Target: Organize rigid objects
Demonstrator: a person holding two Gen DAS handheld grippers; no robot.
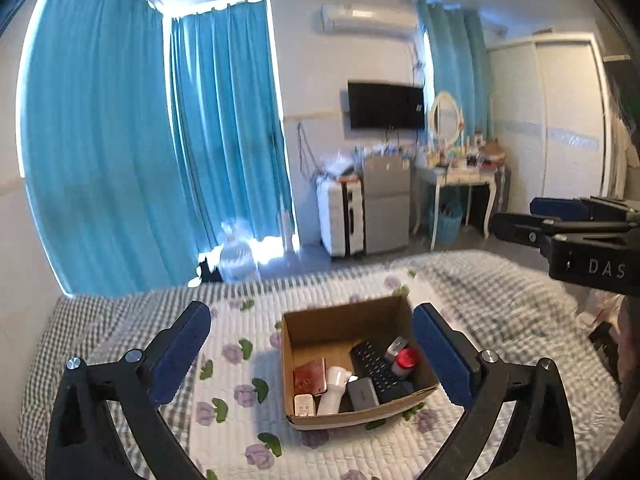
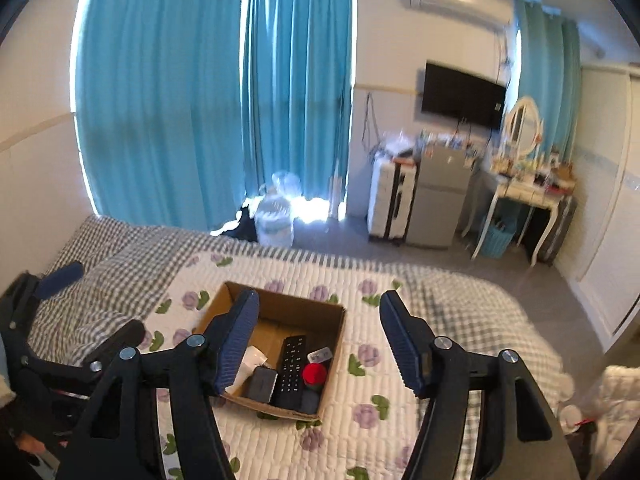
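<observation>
Cardboard box (image 1: pixel 298 364): open-topped, set on the quilt (image 1: pixel 240 408) of the bed (image 1: pixel 500 292), near the middle of the flowered panel. All listed small items lie inside it.

Contents of box, as seen from the left wrist view:
- Black remote control (image 1: pixel 374 366), lying flat, right of centre.
- Jar with red lid (image 1: pixel 405 360), at the right wall, just beside the remote control.
- Small clear container (image 1: pixel 396 346), behind the jar.
- Dark grey case (image 1: pixel 362 392), at the near wall, touching the remote control's near end.
- White bottle (image 1: pixel 334 390), lying tilted, just left of the grey case.
- Reddish-brown wallet (image 1: pixel 310 376), left side.
- Small white charger (image 1: pixel 303 405), near left corner.

Left tool (image 1: pixel 312 340): held above the near part of the bed, its blue-padded fingers (image 1: pixel 182 350) spread wide, one to each side of the box, holding nothing. Seen also at the left edge of the right wrist view (image 2: pixel 60 274).

Right tool (image 2: pixel 318 340): fingers (image 2: pixel 400 344) spread wide and empty, held over the box; the left finger covers part of the box's left side in its own view. From the left wrist view it shows at the right edge (image 1: pixel 516 218), above the bed.

Room beyond the bed: blue curtains (image 1: pixel 120 152), wall television (image 1: pixel 386 106), air conditioner (image 1: pixel 368 18), white suitcase (image 1: pixel 340 216), small grey fridge (image 1: pixel 386 204), dressing table (image 1: pixel 460 178) with oval mirror (image 1: pixel 445 114), white wardrobe (image 1: pixel 560 120).
</observation>
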